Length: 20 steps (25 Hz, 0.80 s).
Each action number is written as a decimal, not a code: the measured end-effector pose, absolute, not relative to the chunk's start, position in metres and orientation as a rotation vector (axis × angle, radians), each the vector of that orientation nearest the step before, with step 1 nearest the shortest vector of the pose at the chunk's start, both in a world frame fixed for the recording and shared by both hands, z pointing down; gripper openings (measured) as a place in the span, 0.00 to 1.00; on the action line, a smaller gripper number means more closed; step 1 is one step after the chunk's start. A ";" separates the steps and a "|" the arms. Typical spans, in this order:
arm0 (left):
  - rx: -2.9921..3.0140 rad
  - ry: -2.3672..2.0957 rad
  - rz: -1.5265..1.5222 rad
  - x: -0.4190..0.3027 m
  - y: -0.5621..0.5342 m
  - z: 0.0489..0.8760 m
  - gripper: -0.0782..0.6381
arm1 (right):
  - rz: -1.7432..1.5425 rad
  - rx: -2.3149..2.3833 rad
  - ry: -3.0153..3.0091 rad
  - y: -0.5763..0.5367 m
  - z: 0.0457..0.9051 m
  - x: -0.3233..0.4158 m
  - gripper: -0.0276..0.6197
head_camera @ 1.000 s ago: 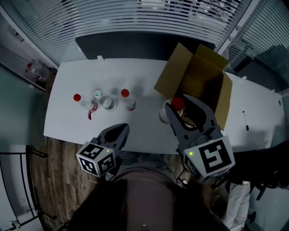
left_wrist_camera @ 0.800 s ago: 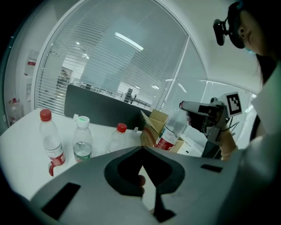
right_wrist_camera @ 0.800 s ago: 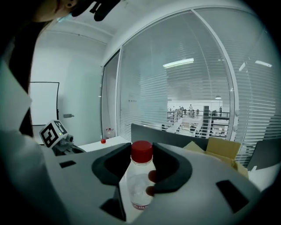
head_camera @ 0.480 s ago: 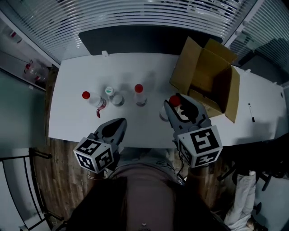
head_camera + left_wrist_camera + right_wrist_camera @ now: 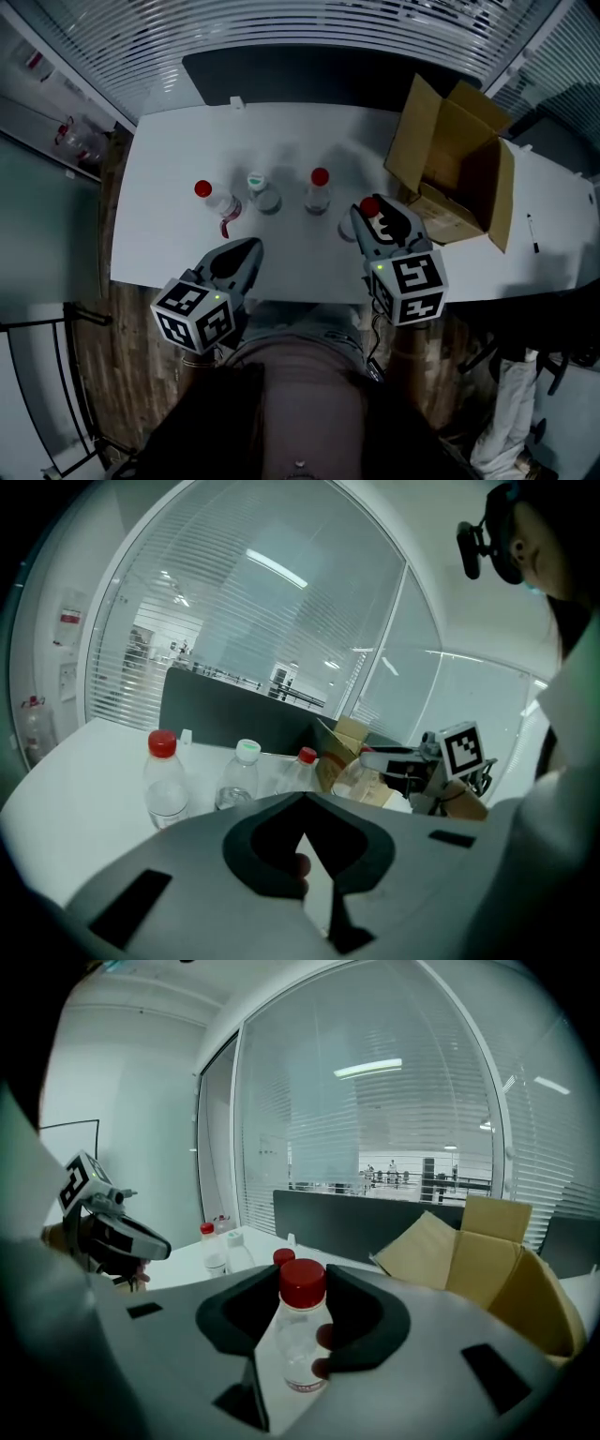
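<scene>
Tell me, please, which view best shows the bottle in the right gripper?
The right gripper view: the bottle sits large between the jaws, red cap, clear body and label visible. The head view shows mostly its cap in the right gripper; the left gripper view shows it small.

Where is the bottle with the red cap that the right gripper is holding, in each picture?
Head view: bottle right of centre, between the jaws, near the table's front edge.
Left gripper view: right of middle, low beside the box.
Right gripper view: dead centre, between the jaws.
Shared landmark: the open cardboard box.
</scene>
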<state>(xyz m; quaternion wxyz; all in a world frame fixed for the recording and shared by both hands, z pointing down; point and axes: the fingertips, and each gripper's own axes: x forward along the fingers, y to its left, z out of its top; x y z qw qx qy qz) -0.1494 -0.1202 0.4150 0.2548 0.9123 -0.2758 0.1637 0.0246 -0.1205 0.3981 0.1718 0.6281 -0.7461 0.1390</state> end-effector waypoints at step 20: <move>2.469 -0.804 0.431 -0.198 -0.125 0.421 0.12 | 0.477 1.768 -2.010 -0.129 0.448 0.007 0.30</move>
